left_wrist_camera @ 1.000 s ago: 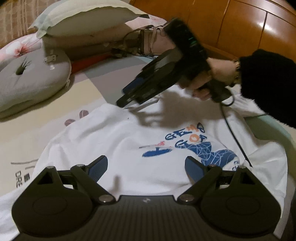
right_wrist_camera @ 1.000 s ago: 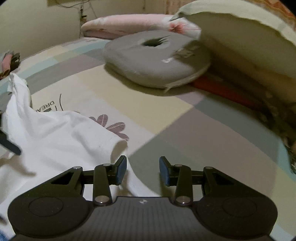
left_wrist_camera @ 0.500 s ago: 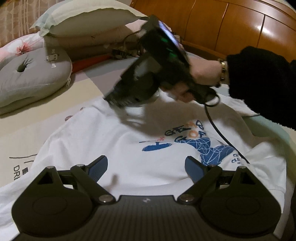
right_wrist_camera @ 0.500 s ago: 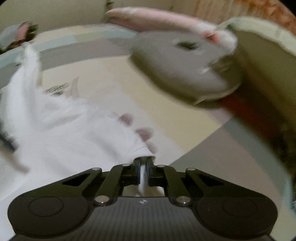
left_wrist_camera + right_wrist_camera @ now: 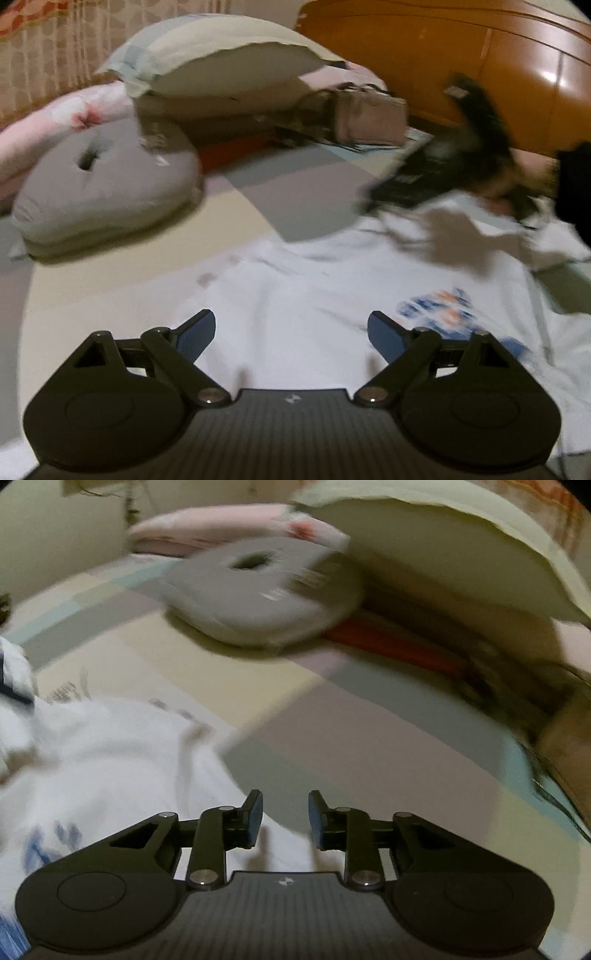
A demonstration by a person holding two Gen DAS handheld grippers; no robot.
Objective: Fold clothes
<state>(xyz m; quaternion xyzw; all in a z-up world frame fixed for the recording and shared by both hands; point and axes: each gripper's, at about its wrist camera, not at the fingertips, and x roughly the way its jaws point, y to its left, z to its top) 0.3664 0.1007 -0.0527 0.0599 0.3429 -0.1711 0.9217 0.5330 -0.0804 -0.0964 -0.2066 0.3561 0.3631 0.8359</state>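
Observation:
A white T-shirt [image 5: 314,295] with a blue and orange print [image 5: 439,310] lies spread on the bed. My left gripper [image 5: 291,332] is open wide and empty just above the shirt's middle. In the left wrist view the right gripper [image 5: 373,203] is a dark blur over the shirt's far right edge. In the right wrist view my right gripper [image 5: 285,818] is open and empty over the shirt's edge [image 5: 110,760], with the bedsheet beyond.
A grey round cushion [image 5: 107,192] with a centre hole lies at the back left, also seen in the right wrist view [image 5: 266,590]. Pillows [image 5: 221,55] and a tan bag [image 5: 369,114] sit behind. A wooden headboard [image 5: 480,62] stands at the right.
My right gripper was shut on the shirt's edge half a second ago; now it is open and has moved right. The left gripper stayed open and shifted left over the shirt.

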